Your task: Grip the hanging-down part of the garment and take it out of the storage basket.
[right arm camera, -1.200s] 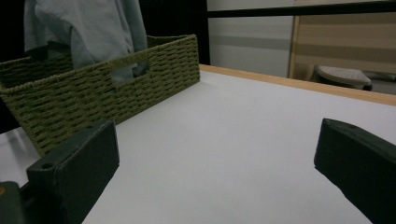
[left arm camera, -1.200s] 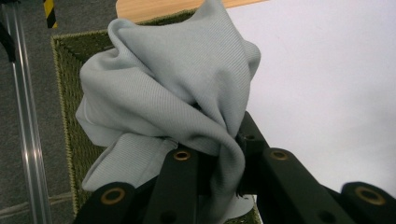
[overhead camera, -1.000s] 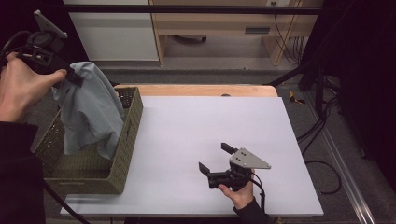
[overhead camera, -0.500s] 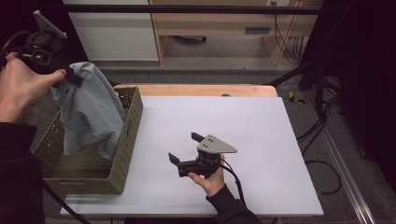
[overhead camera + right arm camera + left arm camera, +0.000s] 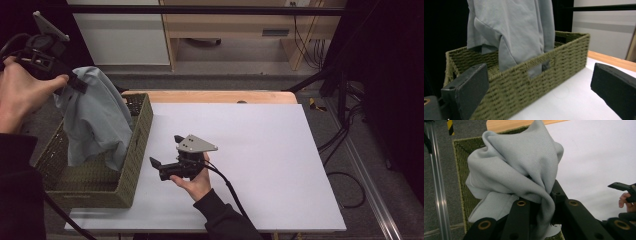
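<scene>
1. High view: the left tongs [image 5: 75, 82] are raised above the far left corner of the desk [image 5: 280, 165], clamped on the top of a pale grey-blue garment [image 5: 95, 120]. The garment hangs straight down from them, and its lower part is inside the green woven basket [image 5: 132, 172] that sits at the desk's left edge. The right tongs [image 5: 167, 152] are low over the white desk top just to the right of the basket, jaws spread and pointing toward it, with nothing between them.

2. Left gripper view: the two black jaws are closed on a bunched fold of the garment [image 5: 519, 170], which drapes over them. The basket rim [image 5: 457, 170] shows below and behind the cloth, and the other hand's tongs [image 5: 621, 187] appear at the right edge over the desk.

3. Right gripper view: both jaws stand wide apart and hold nothing. Straight ahead is the basket's long side with its cut-out handle [image 5: 537, 67]; the garment [image 5: 511, 30] hangs down into the basket behind that wall, its hem below the rim.

4. Judged from this, the garment is lifted but not yet clear of the basket. What is left is to raise it free, probably catch a second point with the empty right tongs, and bring it over the bare desk
</scene>
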